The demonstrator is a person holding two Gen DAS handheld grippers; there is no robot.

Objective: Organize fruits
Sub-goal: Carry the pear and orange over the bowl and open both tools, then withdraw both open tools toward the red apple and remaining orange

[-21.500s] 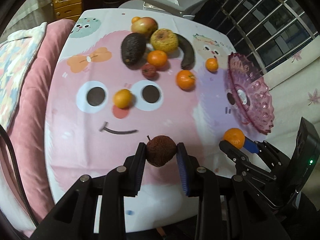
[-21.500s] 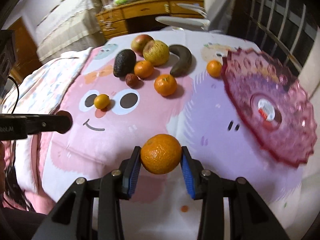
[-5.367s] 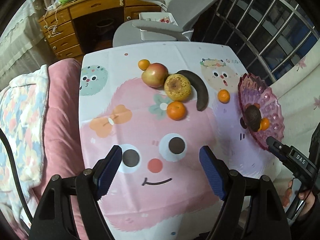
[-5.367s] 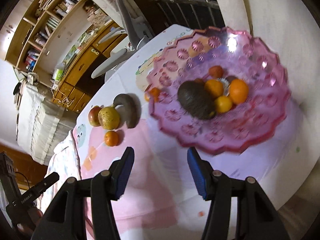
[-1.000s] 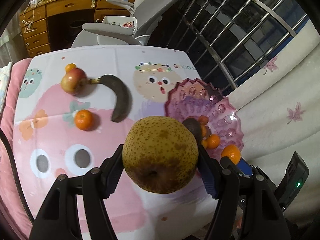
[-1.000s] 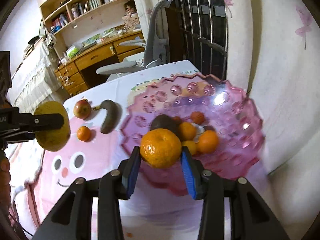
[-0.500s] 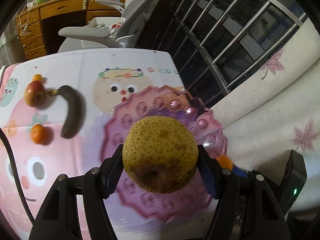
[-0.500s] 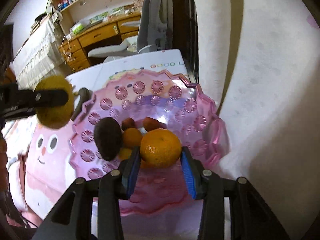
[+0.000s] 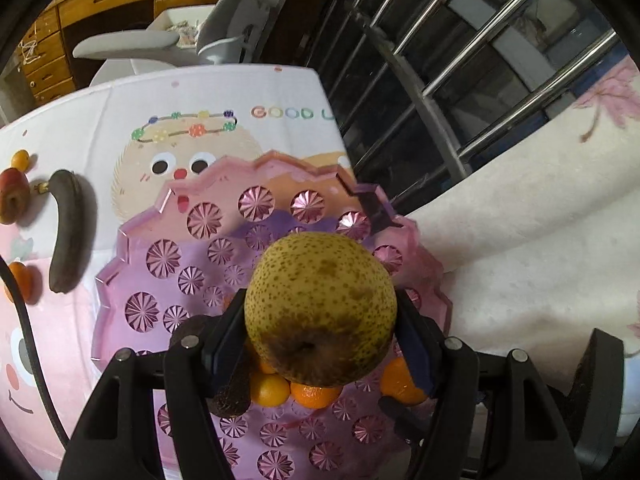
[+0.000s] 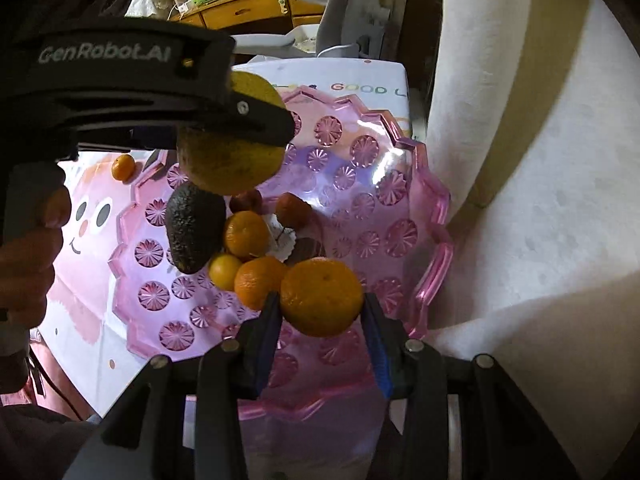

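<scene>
- Left gripper jaws pinch the pear above the bowl; right gripper jaws pinch an orange there.
- "GenRobot.AI" shows only in the right view; "GOOD" is on the cloth.
- Only the left view shows the banana.

"GenRobot.AI" on left hand-held gripper; "GOOD" on tablecloth

Black hand-held gripper, blue pads, silver screws; white "GenRobot.AI" lettering, black cable
</scene>
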